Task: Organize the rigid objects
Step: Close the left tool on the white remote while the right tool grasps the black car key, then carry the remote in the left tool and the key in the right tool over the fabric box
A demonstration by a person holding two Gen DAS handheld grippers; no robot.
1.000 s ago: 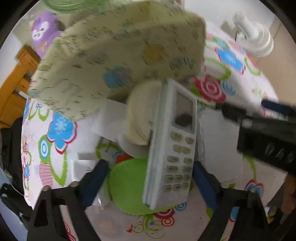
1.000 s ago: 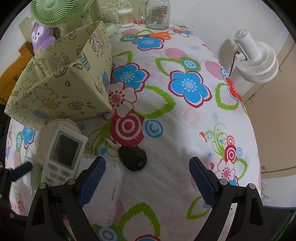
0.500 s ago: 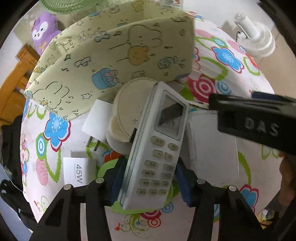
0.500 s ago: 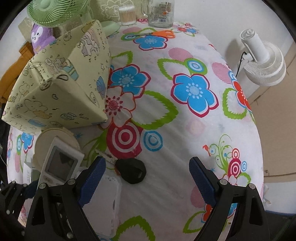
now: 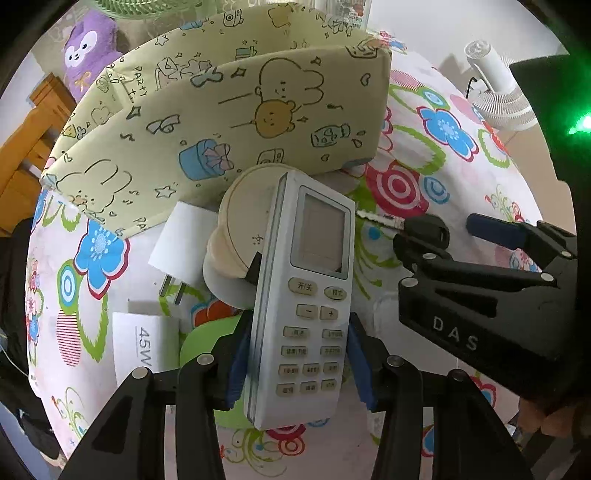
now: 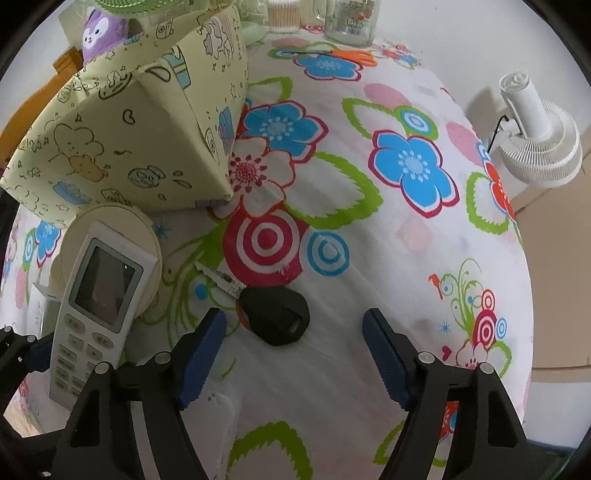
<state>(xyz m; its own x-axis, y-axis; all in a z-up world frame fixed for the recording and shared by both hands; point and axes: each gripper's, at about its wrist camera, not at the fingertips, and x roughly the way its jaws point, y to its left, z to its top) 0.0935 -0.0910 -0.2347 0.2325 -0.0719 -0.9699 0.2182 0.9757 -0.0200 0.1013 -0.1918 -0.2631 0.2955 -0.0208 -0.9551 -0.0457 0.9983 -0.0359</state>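
Observation:
My left gripper [image 5: 295, 363] is shut on a white remote control [image 5: 303, 295], holding its button end; the remote also shows in the right wrist view [image 6: 92, 306]. Its screen end lies over a round cream lid [image 5: 247, 218]. A black-headed key [image 6: 275, 314] lies on the flowered tablecloth [image 6: 369, 229], just ahead of my right gripper [image 6: 295, 350], which is open and empty. The key [image 5: 424, 227] and the right gripper [image 5: 461, 236] show at the right of the left wrist view. A yellow cartoon-print fabric box [image 5: 221, 122] stands behind the remote.
A white plug adapter [image 5: 183, 240] and a white 45W charger [image 5: 144, 347] lie left of the remote. A clear plastic case [image 6: 218, 417] lies under the right gripper. A glass jar [image 6: 351, 18], orange scissors [image 6: 351, 57] and a white fan [image 6: 535, 136] stand farther off.
My left gripper has closed on the remote's button end. The right gripper has moved forward toward the key, which now lies just ahead of its open fingers.

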